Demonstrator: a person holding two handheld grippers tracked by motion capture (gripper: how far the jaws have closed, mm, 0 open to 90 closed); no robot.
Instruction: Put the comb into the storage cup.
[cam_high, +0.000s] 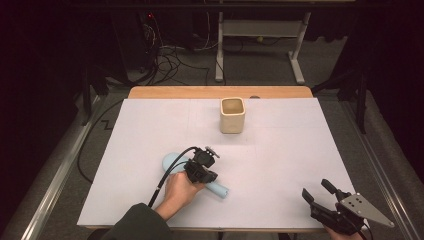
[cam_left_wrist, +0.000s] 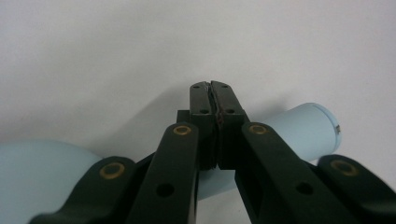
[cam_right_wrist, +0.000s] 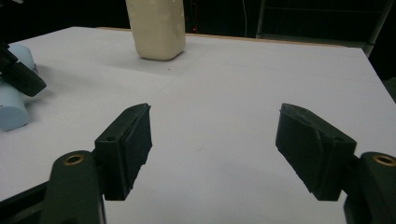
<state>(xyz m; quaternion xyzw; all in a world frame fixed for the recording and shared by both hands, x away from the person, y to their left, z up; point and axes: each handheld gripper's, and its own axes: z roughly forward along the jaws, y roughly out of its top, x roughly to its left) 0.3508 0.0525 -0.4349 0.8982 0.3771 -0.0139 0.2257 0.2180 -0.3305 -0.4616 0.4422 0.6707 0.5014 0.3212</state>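
A light blue object lies flat on the white table; it has a wide rounded end and a cylindrical handle. My left gripper hovers right over its middle. Its jaws are pressed together, shut, with nothing between the pads, and the blue object passes underneath them. A beige square cup stands upright at the far centre of the table, also seen ahead of the right gripper. My right gripper rests near the front right corner, jaws wide open and empty.
The white sheet covers a wooden tabletop. Beyond the table, on the dark floor, are cables and a white desk frame. The left gripper's cable loops over the blue object.
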